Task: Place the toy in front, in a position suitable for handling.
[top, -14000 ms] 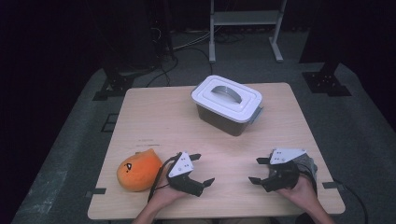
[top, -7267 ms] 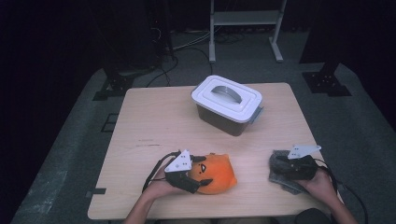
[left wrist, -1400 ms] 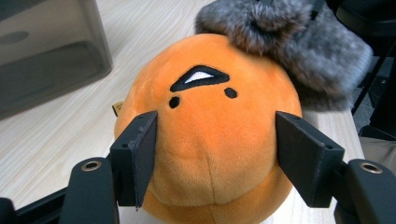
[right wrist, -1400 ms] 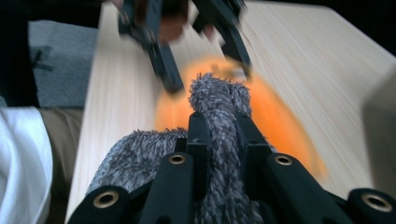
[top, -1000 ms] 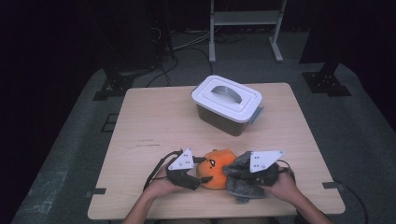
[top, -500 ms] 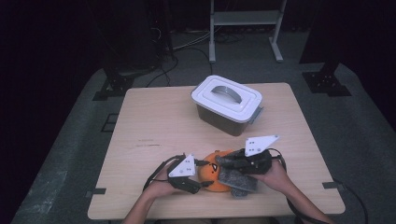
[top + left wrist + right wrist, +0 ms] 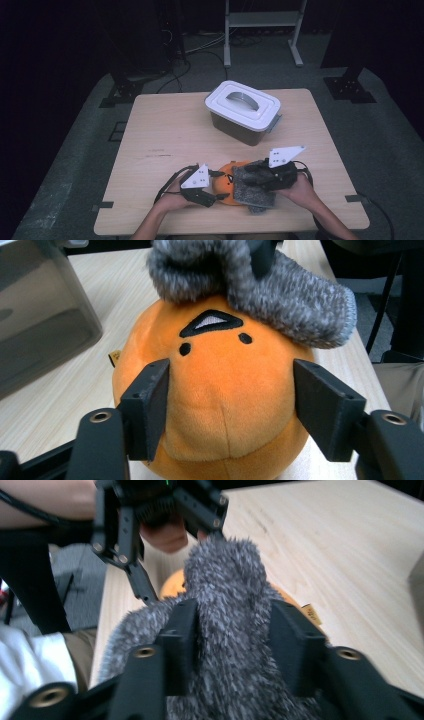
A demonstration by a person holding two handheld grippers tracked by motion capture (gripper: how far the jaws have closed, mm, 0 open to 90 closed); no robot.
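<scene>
Plush toy: orange plush toy sits on the table at the near edge, middle.
Left gripper: clamped on the toy's sides, pads pressing in.
Hat: grey fuzzy hat lies over the toy's right side.
Right gripper: jaws just been opening; hat bunched between them, pads touching it.
Box: lidded box far, well apart.
</scene>
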